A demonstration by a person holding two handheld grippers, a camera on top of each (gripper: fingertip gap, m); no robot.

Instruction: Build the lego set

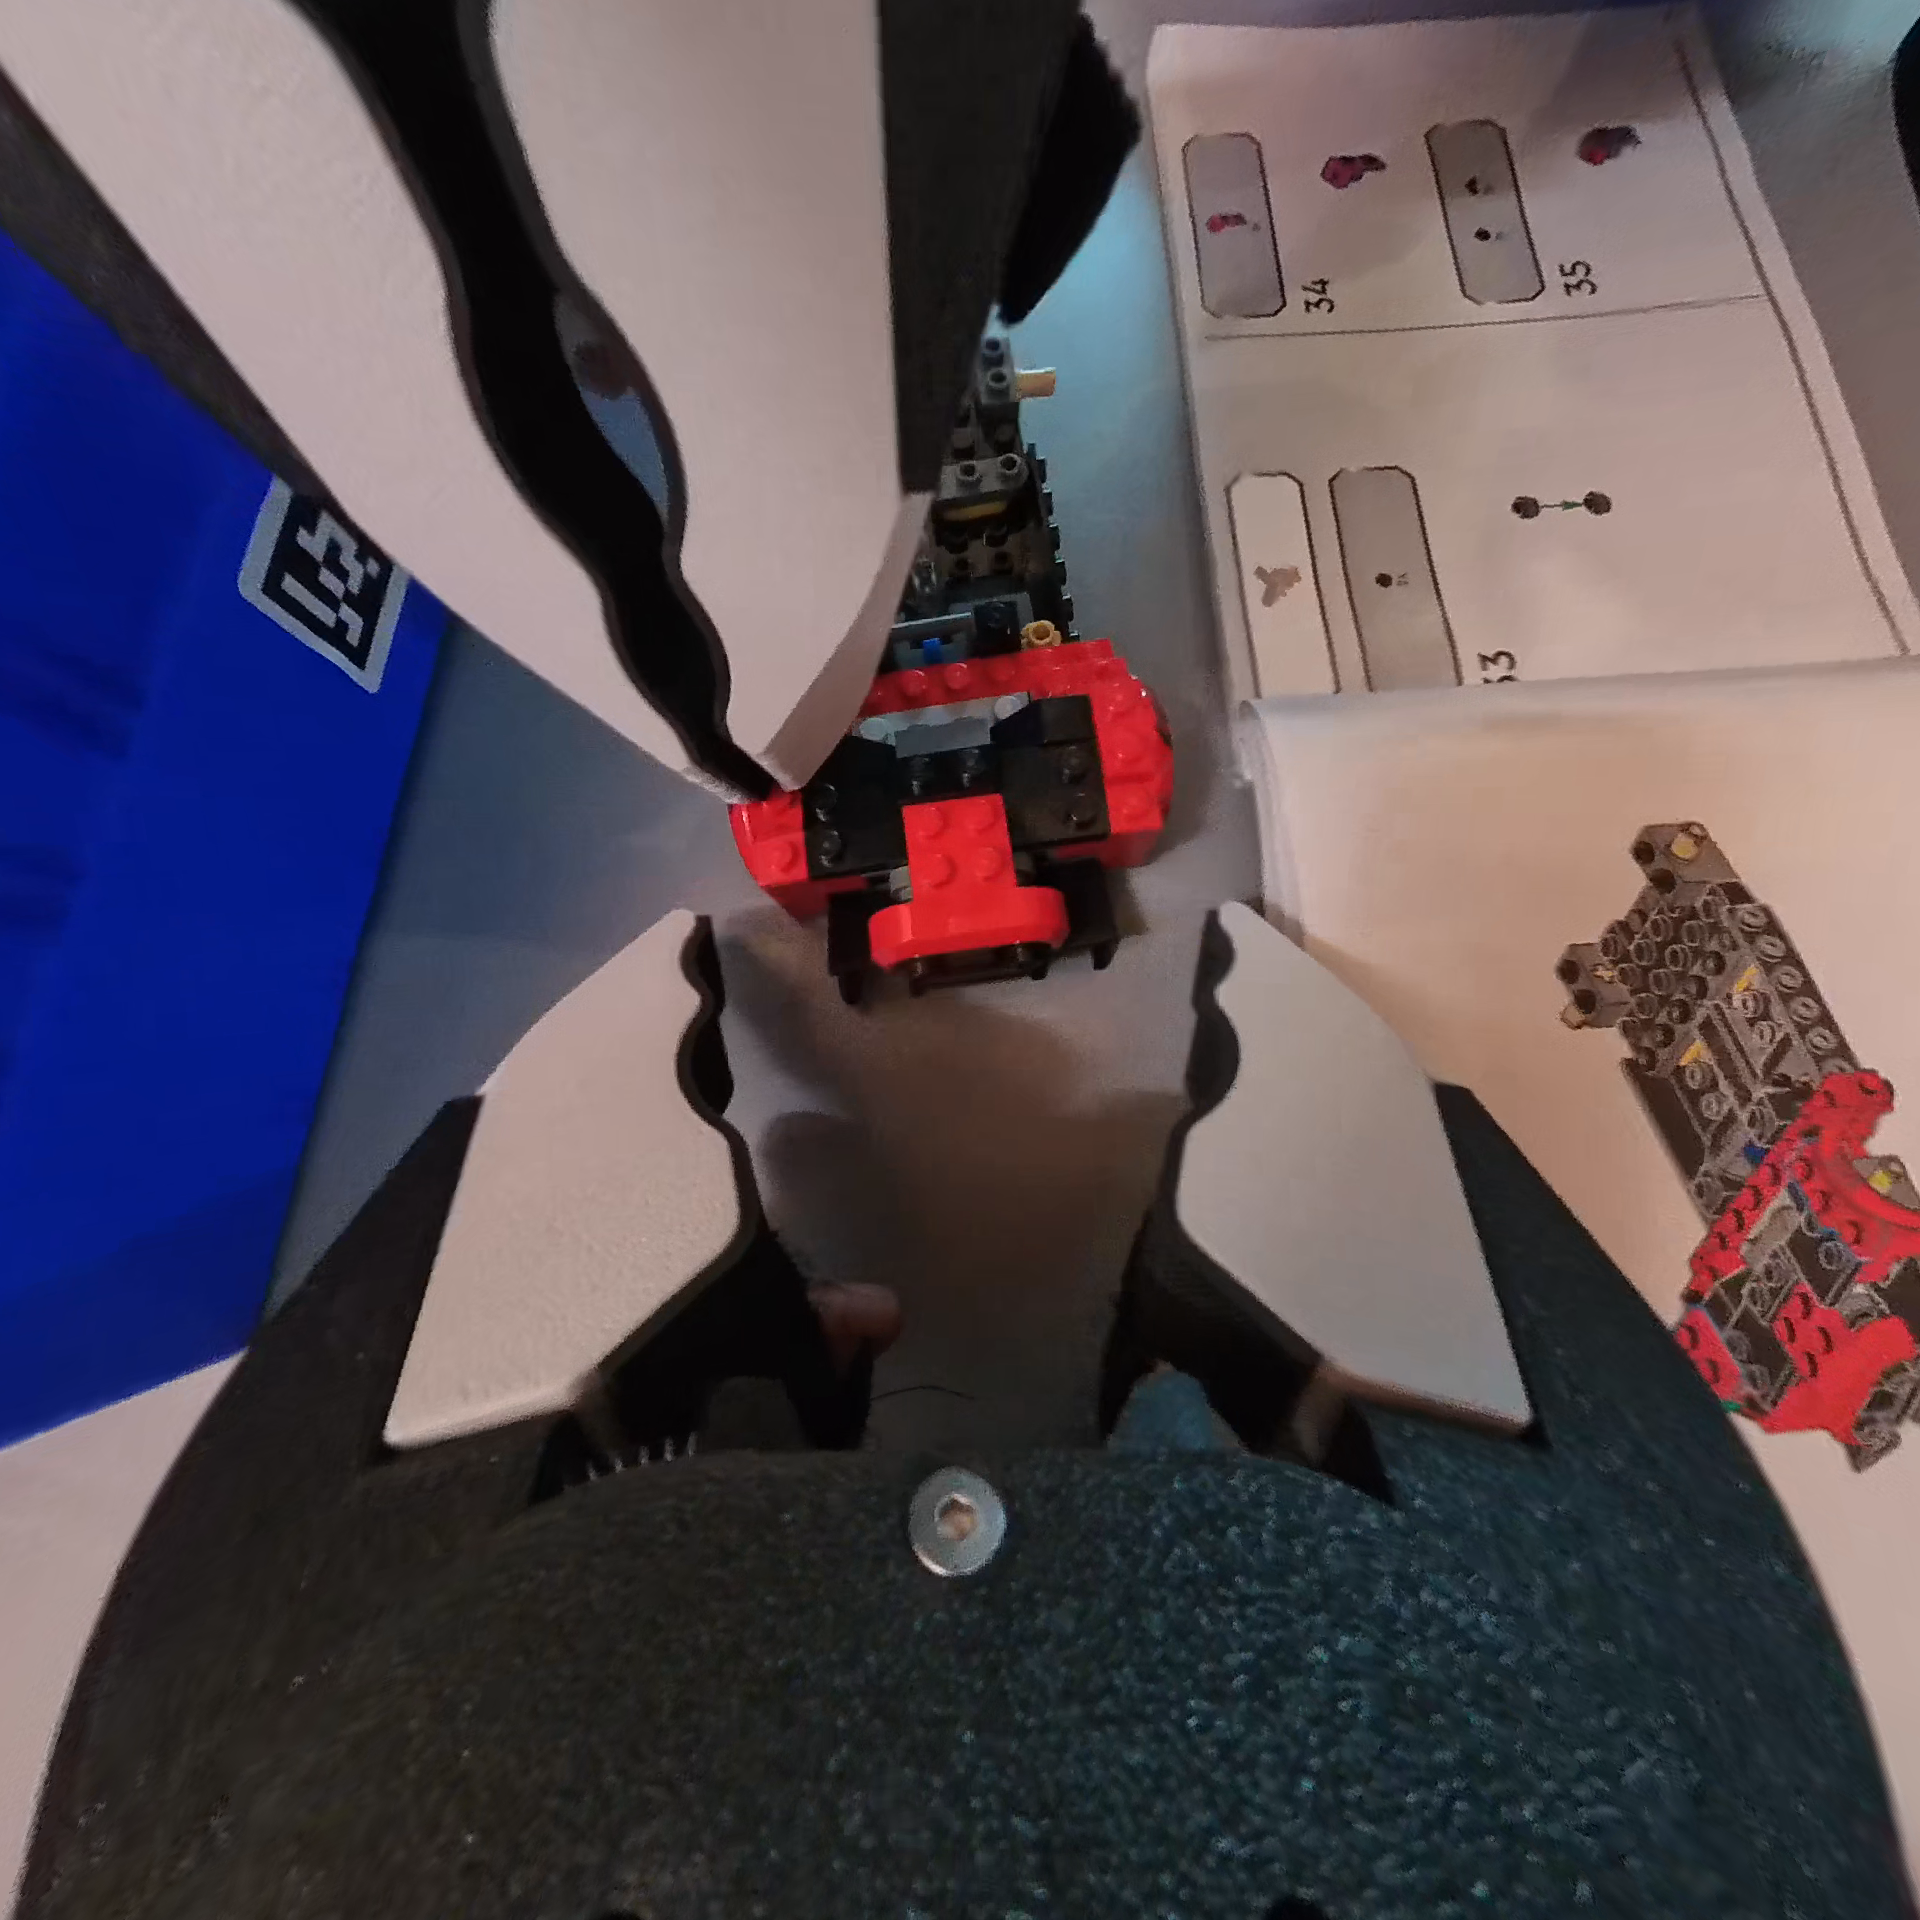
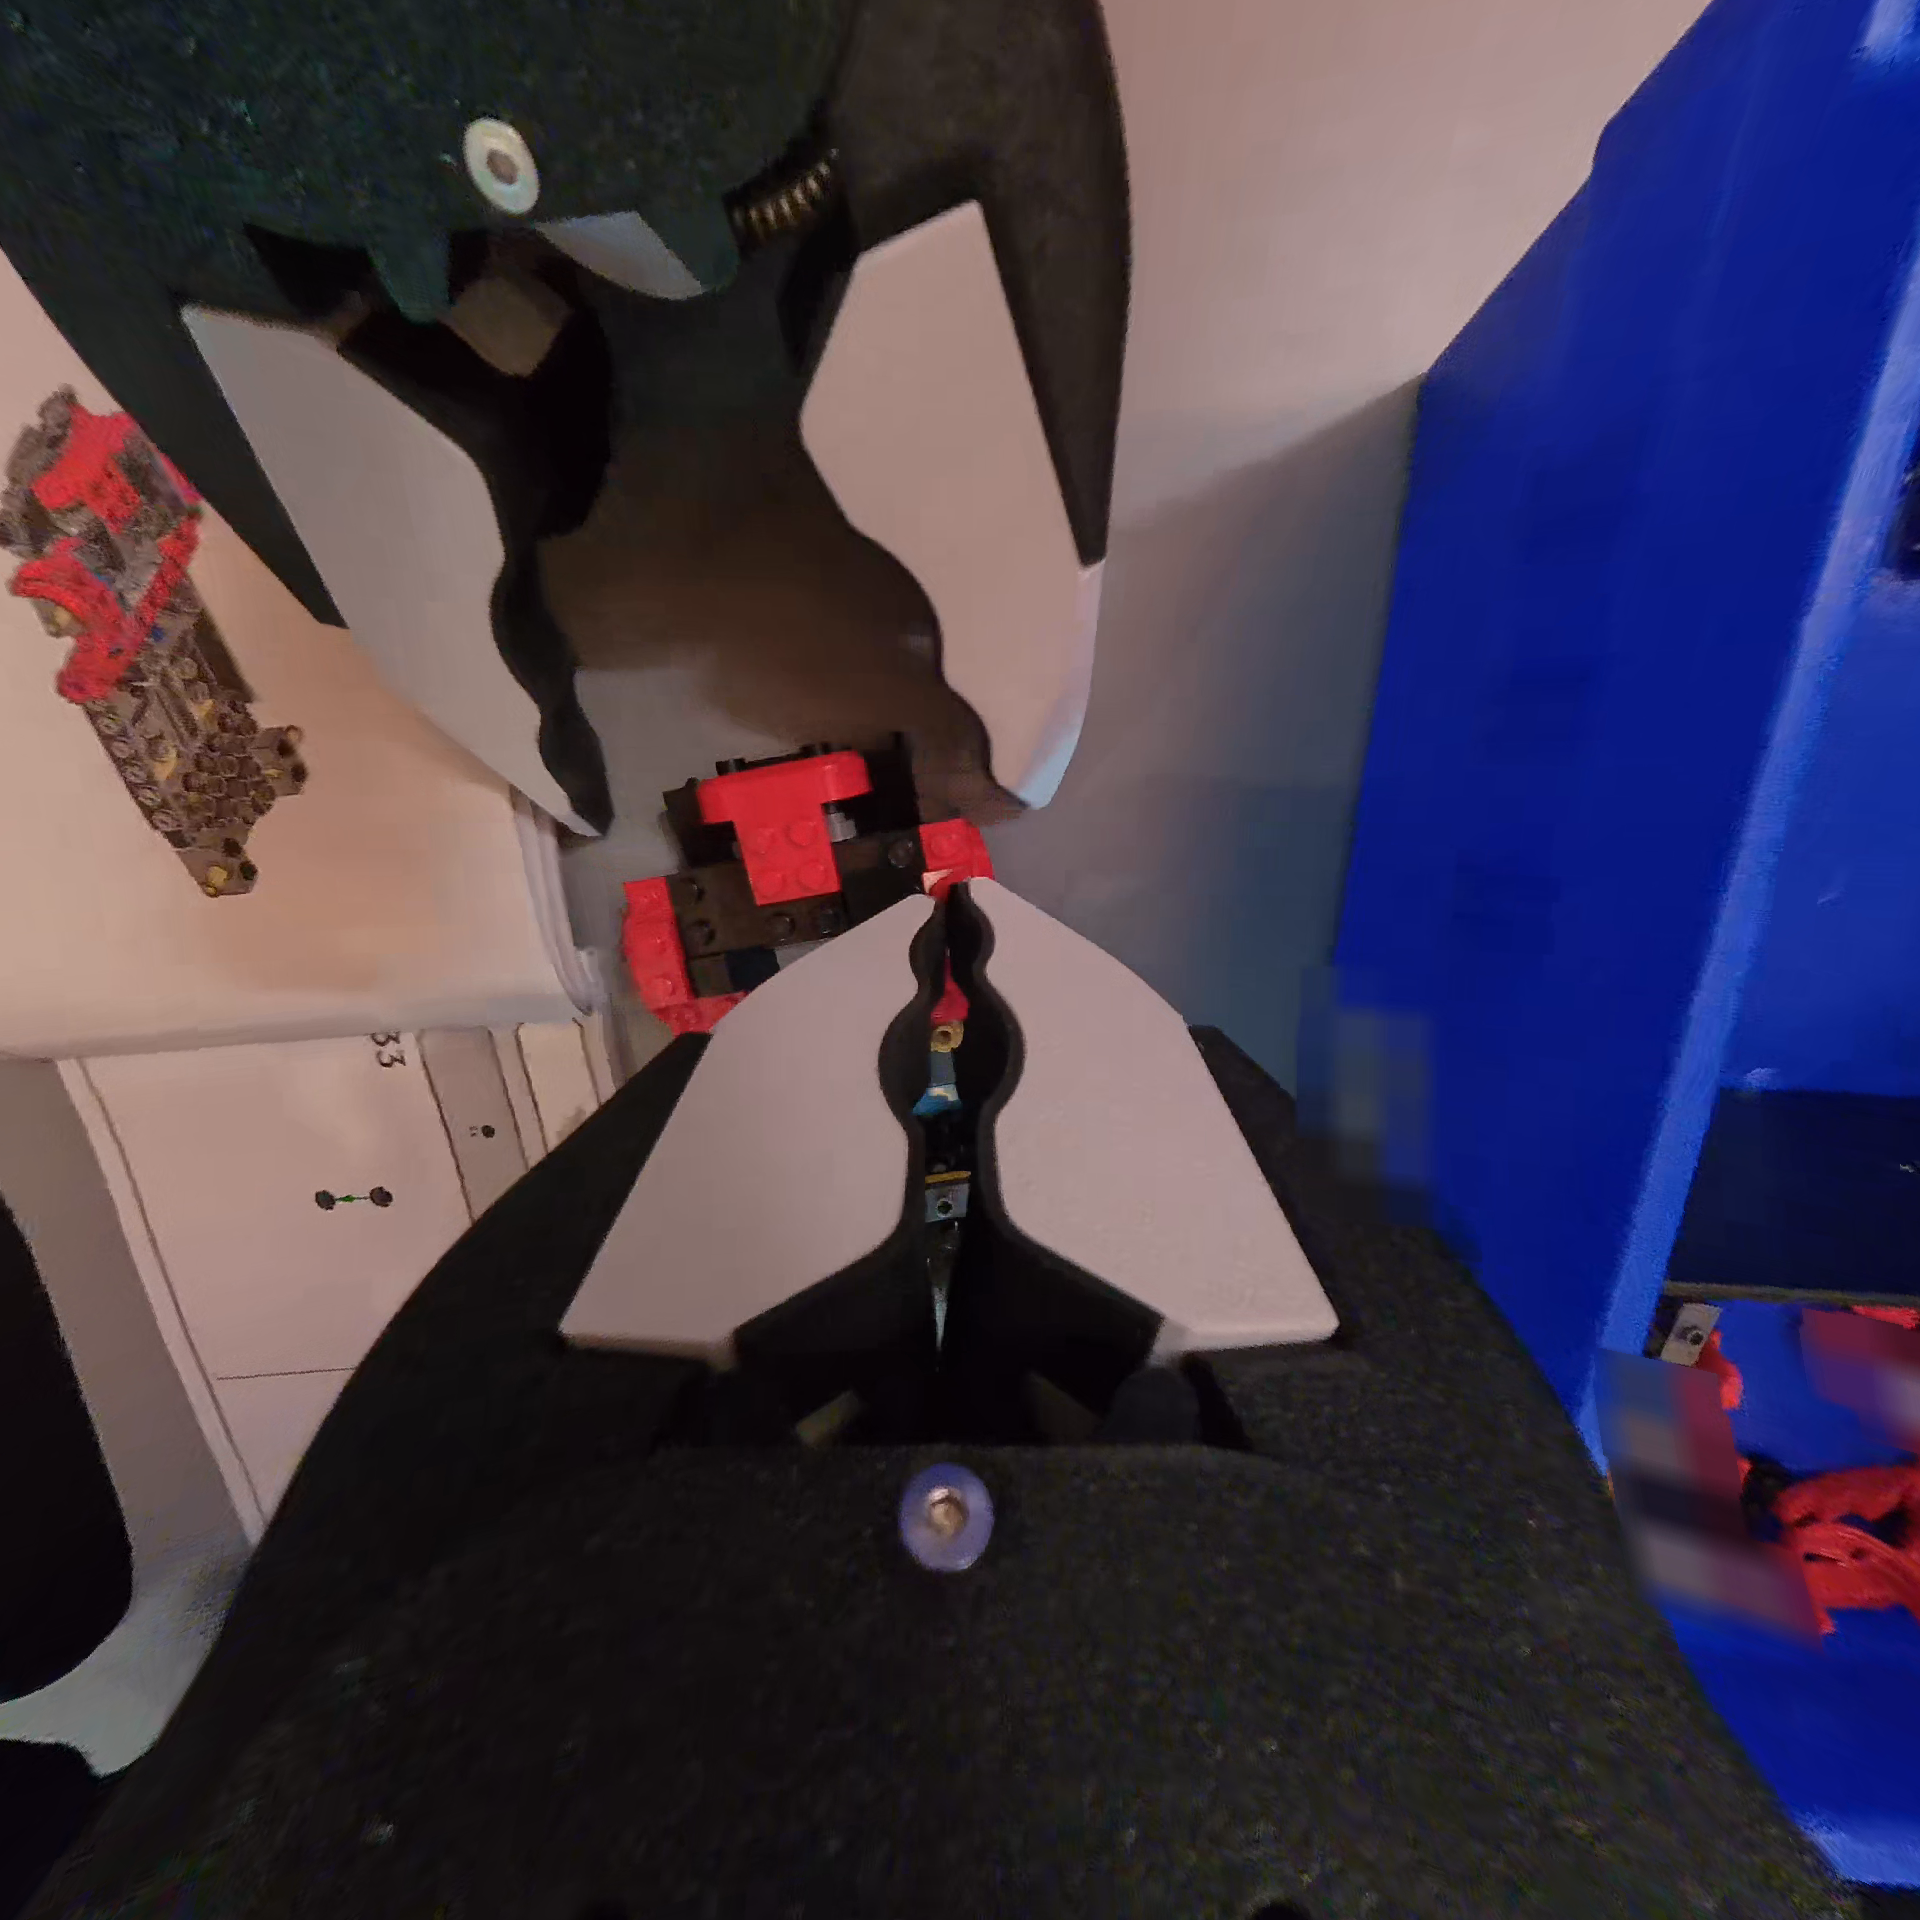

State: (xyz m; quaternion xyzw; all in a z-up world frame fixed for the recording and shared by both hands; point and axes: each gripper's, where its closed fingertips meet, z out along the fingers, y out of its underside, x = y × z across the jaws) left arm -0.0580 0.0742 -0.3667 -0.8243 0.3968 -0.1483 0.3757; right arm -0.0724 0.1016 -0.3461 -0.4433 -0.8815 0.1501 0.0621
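Note:
The red and black lego model (image 1: 956,821) lies on the grey table, its long dark chassis running away from me. My left gripper (image 1: 958,914) is open, its fingertips on either side of the model's near end, not gripping it. My right gripper (image 1: 750,781) comes in from above, shut, its tips resting on the model's red corner brick (image 1: 774,831). In the right wrist view my right gripper (image 2: 948,896) is shut at that red corner (image 2: 956,844), and I cannot tell whether anything is pinched between the tips. The open left gripper (image 2: 802,808) straddles the model (image 2: 790,862) opposite.
An open instruction booklet (image 1: 1507,416) lies right of the model, with a printed picture of the build (image 1: 1766,1195) on its near page. It also shows in the right wrist view (image 2: 312,1195). A blue box (image 1: 156,831) stands on the other side (image 2: 1610,727), with loose red pieces (image 2: 1849,1527) beside it. The tips of both grippers are at nearly the same place.

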